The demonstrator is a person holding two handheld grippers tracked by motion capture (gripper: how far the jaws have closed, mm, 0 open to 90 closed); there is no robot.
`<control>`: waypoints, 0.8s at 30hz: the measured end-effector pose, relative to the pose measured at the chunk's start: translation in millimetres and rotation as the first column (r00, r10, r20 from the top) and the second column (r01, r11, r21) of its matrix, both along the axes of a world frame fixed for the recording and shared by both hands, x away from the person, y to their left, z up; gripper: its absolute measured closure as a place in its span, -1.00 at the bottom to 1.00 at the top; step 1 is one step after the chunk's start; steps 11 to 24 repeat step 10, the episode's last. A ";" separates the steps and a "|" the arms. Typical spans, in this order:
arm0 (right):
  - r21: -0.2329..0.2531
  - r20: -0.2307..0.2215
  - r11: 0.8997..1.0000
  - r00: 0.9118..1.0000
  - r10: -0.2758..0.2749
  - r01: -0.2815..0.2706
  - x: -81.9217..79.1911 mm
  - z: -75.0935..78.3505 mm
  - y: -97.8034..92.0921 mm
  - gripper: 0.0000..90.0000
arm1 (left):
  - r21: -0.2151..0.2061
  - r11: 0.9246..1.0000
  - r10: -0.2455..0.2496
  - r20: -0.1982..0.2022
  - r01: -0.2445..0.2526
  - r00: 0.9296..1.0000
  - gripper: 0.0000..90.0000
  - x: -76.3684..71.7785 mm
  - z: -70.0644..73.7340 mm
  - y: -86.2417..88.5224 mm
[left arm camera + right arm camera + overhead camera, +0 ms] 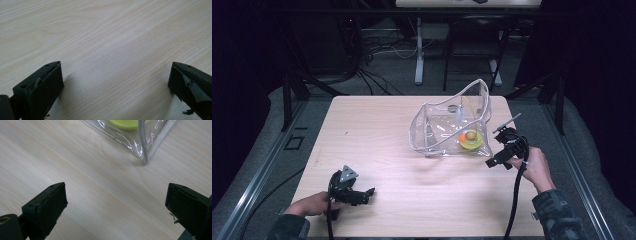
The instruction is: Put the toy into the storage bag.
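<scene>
A clear plastic zip bag [447,125] stands open on the wooden table [377,150], right of centre. Inside it lies a yellow-green dish [472,141] with a small orange and tan object on it. My right gripper [496,161] is open, just right of the bag's near corner, held by a hand. In the right gripper view, the bag's corner [143,150] and the yellow-green dish [125,123] lie ahead of the spread jaws. My left gripper [368,195] is open near the table's front left, over bare wood [112,50].
Table edges lie close to both hands at the front. Beyond the far edge stand table legs [419,55] and loose cables [372,55] on a grey floor. Metal rails [252,190] run along both sides.
</scene>
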State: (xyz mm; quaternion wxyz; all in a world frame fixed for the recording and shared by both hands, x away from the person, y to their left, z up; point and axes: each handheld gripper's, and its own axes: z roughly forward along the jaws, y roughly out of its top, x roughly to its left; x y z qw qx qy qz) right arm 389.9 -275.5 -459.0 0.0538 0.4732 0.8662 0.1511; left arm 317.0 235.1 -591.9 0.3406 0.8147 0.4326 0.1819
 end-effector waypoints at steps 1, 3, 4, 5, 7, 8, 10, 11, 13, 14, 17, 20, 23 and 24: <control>0.004 0.002 1.000 1.000 -0.022 0.022 -0.2 -5.2 -0.8 -0.91 | 0.000 1.000 0.000 0.000 0.000 1.000 -1.00 0.0 0.0 0.0; -0.009 -0.014 1.000 1.000 -0.010 0.009 0.9 -5.9 -2.8 -0.91 | 0.001 1.000 -0.001 0.000 0.001 1.000 -1.00 0.1 0.1 0.1; -0.009 -0.014 1.000 1.000 -0.010 0.009 0.9 -5.9 -2.8 -0.91 | 0.001 1.000 -0.001 0.000 0.001 1.000 -1.00 0.1 0.0 0.1; -0.019 -0.026 1.000 1.000 -0.011 0.010 1.6 -6.8 -3.9 -0.90 | 0.001 1.000 -0.001 0.000 0.001 1.000 -1.00 0.1 0.1 0.1; -0.014 -0.026 1.000 1.000 -0.012 0.012 2.1 -7.2 -4.8 -0.89 | 0.001 1.000 -0.001 0.000 0.001 1.000 -1.00 0.1 0.0 0.1; -0.019 -0.030 1.000 0.999 -0.016 0.016 2.5 -7.5 -5.6 -0.89 | 0.001 1.000 -0.004 -0.002 0.004 1.000 -1.00 0.1 0.2 0.3; -0.014 -0.032 1.000 0.999 -0.021 0.021 2.9 -9.1 -6.6 -0.88 | 0.001 1.000 -0.003 -0.002 0.003 1.000 -1.00 0.1 0.2 0.2; -0.014 -0.032 1.000 0.999 -0.021 0.021 2.9 -9.1 -6.6 -0.88 | 0.001 1.000 -0.003 -0.002 0.003 1.000 -1.00 0.1 0.2 0.2; -0.014 -0.032 1.000 0.999 -0.021 0.021 2.9 -9.1 -6.6 -0.88 | 0.001 1.000 -0.003 -0.002 0.003 1.000 -1.00 0.1 0.2 0.2; -0.014 -0.032 1.000 0.999 -0.021 0.021 2.9 -9.1 -6.6 -0.88 | 0.001 1.000 -0.003 -0.002 0.003 1.000 -1.00 0.1 0.2 0.2; -0.014 -0.032 1.000 0.999 -0.021 0.021 2.9 -9.1 -6.6 -0.88 | 0.001 1.000 -0.003 -0.002 0.003 1.000 -1.00 0.1 0.2 0.2; -0.014 -0.032 1.000 0.999 -0.021 0.021 2.9 -9.1 -6.6 -0.88 | 0.001 1.000 -0.003 -0.002 0.003 1.000 -1.00 0.1 0.2 0.2; -0.014 -0.032 1.000 0.999 -0.021 0.021 2.9 -9.1 -6.6 -0.88 | 0.001 1.000 -0.003 -0.002 0.003 1.000 -1.00 0.1 0.2 0.2; -0.014 -0.032 1.000 0.999 -0.021 0.021 2.9 -9.1 -6.6 -0.88 | 0.001 1.000 -0.003 -0.002 0.003 1.000 -1.00 0.1 0.2 0.2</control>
